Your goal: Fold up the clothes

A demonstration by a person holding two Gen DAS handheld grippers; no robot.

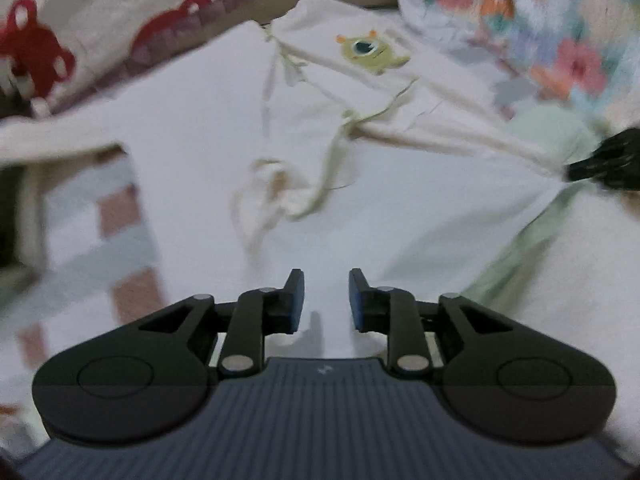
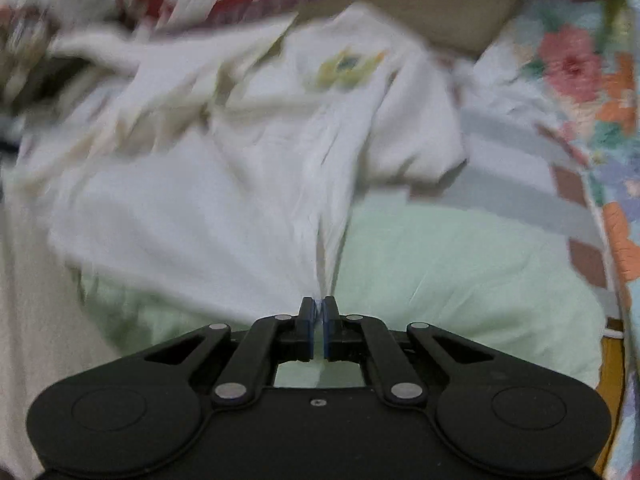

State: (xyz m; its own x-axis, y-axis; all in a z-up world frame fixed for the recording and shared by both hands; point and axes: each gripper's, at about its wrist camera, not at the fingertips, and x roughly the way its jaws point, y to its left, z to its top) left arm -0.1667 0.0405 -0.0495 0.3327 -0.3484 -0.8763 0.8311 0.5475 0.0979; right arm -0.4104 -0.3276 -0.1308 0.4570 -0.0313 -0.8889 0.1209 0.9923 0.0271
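Gripping a white garment (image 2: 240, 200) in my right gripper (image 2: 319, 320); left gripper (image 1: 326, 300) is hanging unclenched over checked bedding (image 1: 80, 248), floral quilt (image 1: 560, 40) alongside.

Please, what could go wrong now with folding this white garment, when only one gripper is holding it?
1. The right gripper pinches only a thin bunched edge of the white garment, so the cloth may slip out under tension.
2. The left gripper is open and holds nothing, so a one-sided pull may skew the garment.
3. The loose drawstring may get folded inside.
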